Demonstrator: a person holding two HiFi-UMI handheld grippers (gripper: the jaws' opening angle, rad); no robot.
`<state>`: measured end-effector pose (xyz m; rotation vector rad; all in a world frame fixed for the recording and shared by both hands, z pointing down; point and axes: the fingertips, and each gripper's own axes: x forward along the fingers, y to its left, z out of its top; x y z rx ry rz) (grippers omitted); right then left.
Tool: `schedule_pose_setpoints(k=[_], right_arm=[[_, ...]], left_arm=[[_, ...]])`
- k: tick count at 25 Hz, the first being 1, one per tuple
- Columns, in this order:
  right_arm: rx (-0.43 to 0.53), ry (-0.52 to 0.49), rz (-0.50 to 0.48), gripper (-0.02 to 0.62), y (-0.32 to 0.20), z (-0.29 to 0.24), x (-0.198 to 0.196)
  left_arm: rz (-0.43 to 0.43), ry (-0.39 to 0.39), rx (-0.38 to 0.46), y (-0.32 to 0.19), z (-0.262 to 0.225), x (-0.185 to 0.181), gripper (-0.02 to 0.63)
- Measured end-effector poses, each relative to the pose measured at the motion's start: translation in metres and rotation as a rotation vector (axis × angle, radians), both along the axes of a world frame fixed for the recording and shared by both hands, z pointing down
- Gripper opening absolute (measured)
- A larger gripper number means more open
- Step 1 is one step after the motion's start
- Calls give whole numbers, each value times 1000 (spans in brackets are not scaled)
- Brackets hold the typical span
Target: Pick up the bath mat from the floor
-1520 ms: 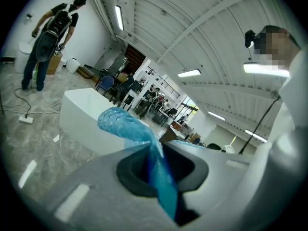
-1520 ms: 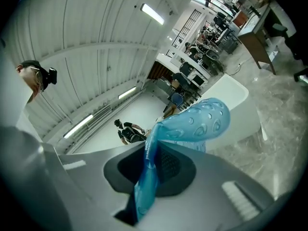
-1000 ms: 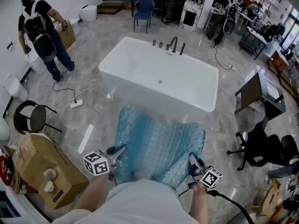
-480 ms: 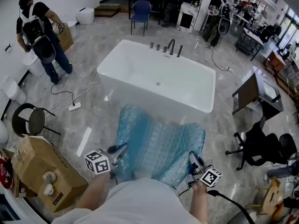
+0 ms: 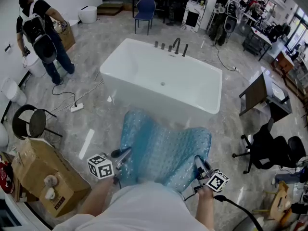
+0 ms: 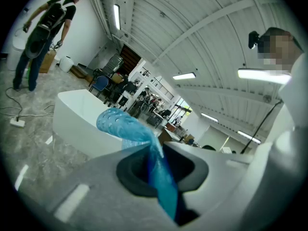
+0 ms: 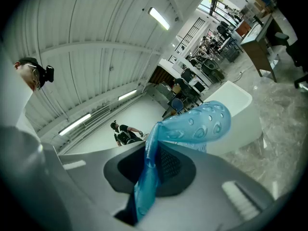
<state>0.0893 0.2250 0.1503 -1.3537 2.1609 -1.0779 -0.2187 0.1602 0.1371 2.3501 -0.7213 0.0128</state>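
**Since nothing has shifted in the last sec, the mat pickup looks as good as done**

When we set this moment against the two earlier head views, we find hardly any change. The bath mat (image 5: 163, 148) hangs spread btw our two grippers exactly as it did, w/ the same folds, in front of the bathtub (image 5: 139, 97). Neither the left gripper (image 5: 126, 154) nor the right gripper (image 5: 199, 165) has moved or turned. The only diffs are that the head view has drifted a touch and that the standing person (image 5: 41, 32) at far left has shifted stance slightly.

Grip: in the left gripper view the fingers (image 6: 86, 186) are clamped on the mat's edge, w/ the blue sheet pinched in the slot and curling up and over past the tips. It's the same on the right, where the fingers (image 7: 216, 177) are closed tight on the mat w/ a dimpled flap folding over beyond them.

Position: the near edge is held up close to our body, one corner per gripper. The rest drapes away and down toward the floor (image 5: 91, 124). We can't tell from these views whether the far edge still touches it.

Our read is that the lift is made and we're in a steady hold, so the task is at or v. near its end. If anything's left, it's raising the far edge clear. The mat looks soft and floppy, and the pinch is at the edge only, so a slip is the main risk.
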Motion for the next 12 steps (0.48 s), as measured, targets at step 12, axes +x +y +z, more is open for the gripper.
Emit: schedule_pose_setpoints(k=[12], right_arm=[[9, 5, -18, 32, 2, -2, -7]], left_arm=[[-1, -2, -6, 2, 2, -4, 34]])
